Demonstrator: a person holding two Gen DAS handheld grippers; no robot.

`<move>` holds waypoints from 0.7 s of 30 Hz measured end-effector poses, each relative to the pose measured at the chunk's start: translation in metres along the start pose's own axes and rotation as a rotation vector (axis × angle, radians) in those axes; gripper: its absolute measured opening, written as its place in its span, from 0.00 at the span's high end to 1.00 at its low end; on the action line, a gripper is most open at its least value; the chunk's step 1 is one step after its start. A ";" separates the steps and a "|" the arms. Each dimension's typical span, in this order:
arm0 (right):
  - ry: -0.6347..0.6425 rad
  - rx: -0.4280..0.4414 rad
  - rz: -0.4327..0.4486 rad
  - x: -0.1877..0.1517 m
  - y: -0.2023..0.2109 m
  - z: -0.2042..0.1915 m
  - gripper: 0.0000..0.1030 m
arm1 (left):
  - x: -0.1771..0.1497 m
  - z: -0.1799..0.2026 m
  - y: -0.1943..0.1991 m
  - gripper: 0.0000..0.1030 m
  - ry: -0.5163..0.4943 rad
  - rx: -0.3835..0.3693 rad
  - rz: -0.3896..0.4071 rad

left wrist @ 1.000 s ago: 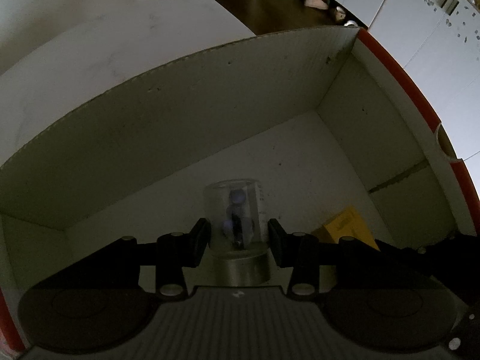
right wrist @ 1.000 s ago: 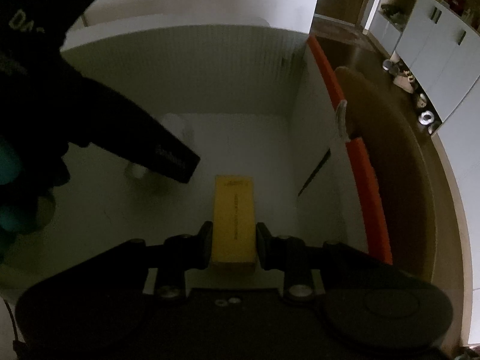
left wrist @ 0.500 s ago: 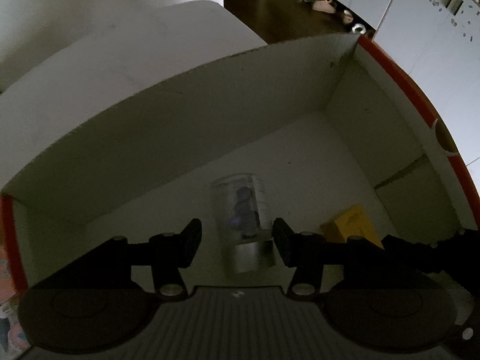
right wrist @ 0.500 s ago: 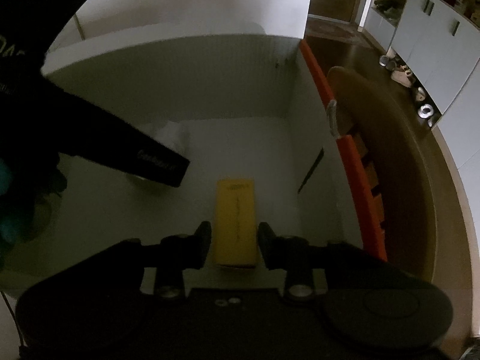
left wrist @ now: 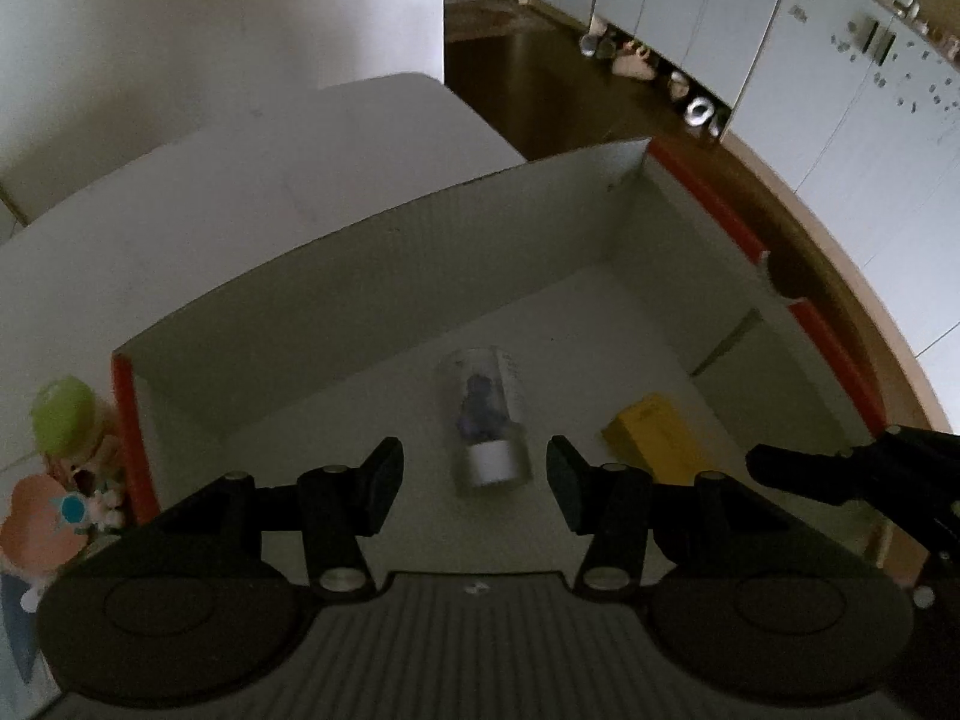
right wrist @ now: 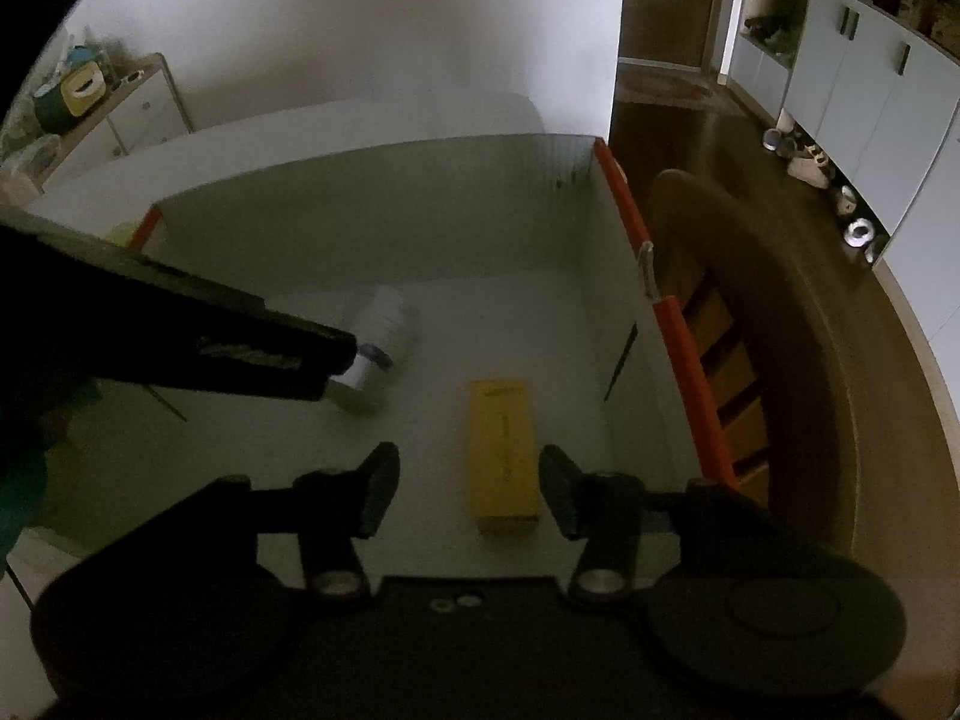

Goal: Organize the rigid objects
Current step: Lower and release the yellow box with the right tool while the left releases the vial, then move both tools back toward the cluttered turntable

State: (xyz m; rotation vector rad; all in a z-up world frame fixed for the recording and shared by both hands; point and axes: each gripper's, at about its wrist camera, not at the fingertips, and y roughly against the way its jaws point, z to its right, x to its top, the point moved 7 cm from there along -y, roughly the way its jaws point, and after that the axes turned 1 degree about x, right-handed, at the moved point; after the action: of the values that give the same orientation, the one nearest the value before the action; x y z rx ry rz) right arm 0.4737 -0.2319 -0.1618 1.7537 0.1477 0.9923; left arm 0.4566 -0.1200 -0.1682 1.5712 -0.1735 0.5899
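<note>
Both claws hang spread above the white cardboard box (left wrist: pixel 420 276), each pinching nothing. The left claw (left wrist: pixel 474 480) has its two fingers wide apart, and the clear jar (left wrist: pixel 486 420) lies on the box floor just ahead of and below the gap between them, touching neither. The jar is on its side, its long axis running away from the claw toward the far wall, with its pale cap end nearest the fingers and a small dark-blue thing inside. The right claw (right wrist: pixel 468 489) is likewise open over the yellow box (right wrist: pixel 503 456), which lies flat with its long axis pointing straight ahead; it sits nearer the right finger than the left, and whether it touches that finger cannot be told.

Inside the cardboard box, which has an orange-red edge (right wrist: pixel 684 354), only these two things show: the jar to the left, the yellow box to the right near the right-hand wall, well apart. Judging by this, both items look placed, and each claw would need only to lift clear.

Outside the left wall, small toys (left wrist: pixel 60 456) stand on the desk (left wrist: pixel 240 180), likely candidates for the left claw, which is nearer.
</note>
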 end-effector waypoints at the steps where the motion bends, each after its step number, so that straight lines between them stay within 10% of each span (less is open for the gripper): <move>1: -0.003 0.003 0.005 0.000 0.003 0.001 0.49 | -0.003 0.000 0.006 0.50 -0.001 -0.005 0.010; 21: -0.015 0.060 0.137 -0.004 0.061 -0.009 0.19 | -0.054 -0.034 0.106 0.27 0.017 -0.076 0.215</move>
State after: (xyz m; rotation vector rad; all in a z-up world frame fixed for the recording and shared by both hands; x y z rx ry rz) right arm 0.4439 -0.2536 -0.1128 1.8453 0.0480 1.0828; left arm 0.3539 -0.1110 -0.1005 1.4840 -0.3512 0.7550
